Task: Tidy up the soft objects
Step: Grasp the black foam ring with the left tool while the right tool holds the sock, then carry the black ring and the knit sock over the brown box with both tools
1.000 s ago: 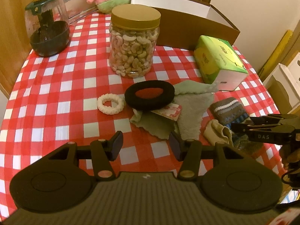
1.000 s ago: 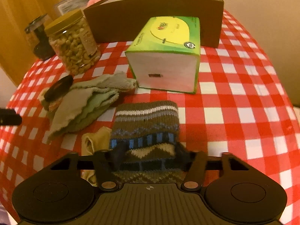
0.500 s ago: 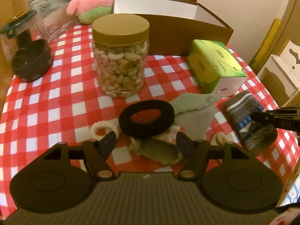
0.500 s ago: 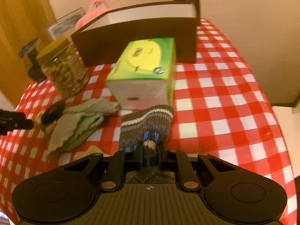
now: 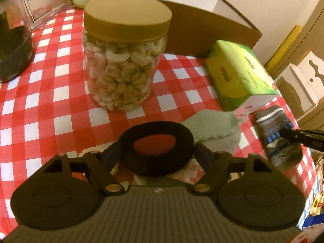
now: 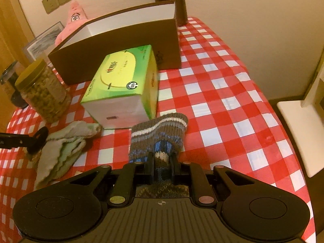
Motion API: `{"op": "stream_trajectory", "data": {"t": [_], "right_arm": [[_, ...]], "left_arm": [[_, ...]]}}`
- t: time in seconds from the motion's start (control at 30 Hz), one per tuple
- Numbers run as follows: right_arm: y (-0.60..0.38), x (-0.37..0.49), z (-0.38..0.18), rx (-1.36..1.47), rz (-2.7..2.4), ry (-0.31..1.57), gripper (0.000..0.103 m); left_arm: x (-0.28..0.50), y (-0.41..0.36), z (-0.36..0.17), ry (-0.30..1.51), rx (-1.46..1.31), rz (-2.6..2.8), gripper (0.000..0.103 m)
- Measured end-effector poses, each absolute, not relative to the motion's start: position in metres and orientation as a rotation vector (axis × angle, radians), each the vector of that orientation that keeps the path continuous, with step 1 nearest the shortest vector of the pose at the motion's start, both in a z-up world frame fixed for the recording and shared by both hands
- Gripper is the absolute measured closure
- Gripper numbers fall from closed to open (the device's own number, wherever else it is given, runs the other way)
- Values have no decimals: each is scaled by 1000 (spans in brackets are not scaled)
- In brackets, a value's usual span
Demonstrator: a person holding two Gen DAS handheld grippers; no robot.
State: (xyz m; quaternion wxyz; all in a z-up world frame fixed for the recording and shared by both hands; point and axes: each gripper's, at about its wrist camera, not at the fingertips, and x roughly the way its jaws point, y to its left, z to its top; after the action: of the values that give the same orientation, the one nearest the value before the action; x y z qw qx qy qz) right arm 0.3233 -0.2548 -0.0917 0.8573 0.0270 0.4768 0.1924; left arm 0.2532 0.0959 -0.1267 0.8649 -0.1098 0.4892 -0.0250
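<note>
My left gripper is open, its fingers on either side of a black ring-shaped foam pad that lies on a pale green cloth. My right gripper is shut on a knitted brown-and-blue sock and holds it lifted off the checked tablecloth; the sock also shows in the left wrist view. The green cloth lies left of the sock. A brown open box stands at the back.
A cashew jar stands behind the foam pad. A green tissue box sits between the sock and the brown box. A dark glass jar, a picture frame and a pink plush toy are at the far left. A white chair stands at the right.
My left gripper moved forward and down until its fingers flank the black foam pad. My right gripper closed on the sock and lifted it.
</note>
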Motion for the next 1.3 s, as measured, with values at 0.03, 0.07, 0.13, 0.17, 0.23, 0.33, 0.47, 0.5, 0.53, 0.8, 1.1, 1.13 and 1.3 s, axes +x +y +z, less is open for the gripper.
{"op": "stream_trajectory", "data": {"t": [0.03, 0.07, 0.13, 0.17, 0.23, 0.33, 0.47, 0.5, 0.53, 0.8, 1.1, 1.13, 1.3], "right_arm": [[-255, 324, -93, 57, 401, 1003, 88], [-255, 325, -93, 59, 399, 1007, 88], [-254, 326, -95, 60, 398, 1016, 88], [-254, 327, -96, 58, 395, 1017, 88], [-254, 328, -97, 58, 393, 1022, 88], [-253, 328, -98, 53, 389, 1025, 88], [-253, 329, -98, 53, 389, 1026, 88], [-253, 329, -98, 54, 389, 1027, 88], [-253, 329, -98, 54, 388, 1027, 88], [-253, 329, -96, 56, 392, 1019, 88], [-256, 324, -91, 66, 404, 995, 88], [-256, 323, -90, 68, 408, 990, 88], [-258, 318, -81, 77, 428, 965, 88]], "left_arm": [[255, 96, -129, 1031, -225, -50, 25], [256, 96, -131, 1033, -222, -51, 25], [258, 95, -135, 1038, -211, -54, 24], [259, 94, -137, 1044, -201, -54, 24], [260, 93, -141, 1046, -193, -53, 24], [261, 95, -143, 1044, -195, -49, 26], [259, 98, -139, 1019, -186, -57, 36], [258, 99, -136, 1011, -187, -59, 42], [256, 100, -134, 1003, -189, -59, 49], [237, 118, -109, 927, -218, -12, 82], [217, 141, -99, 915, -251, 68, 94], [215, 141, -98, 909, -252, 73, 94], [205, 137, -86, 874, -244, 86, 95]]}}
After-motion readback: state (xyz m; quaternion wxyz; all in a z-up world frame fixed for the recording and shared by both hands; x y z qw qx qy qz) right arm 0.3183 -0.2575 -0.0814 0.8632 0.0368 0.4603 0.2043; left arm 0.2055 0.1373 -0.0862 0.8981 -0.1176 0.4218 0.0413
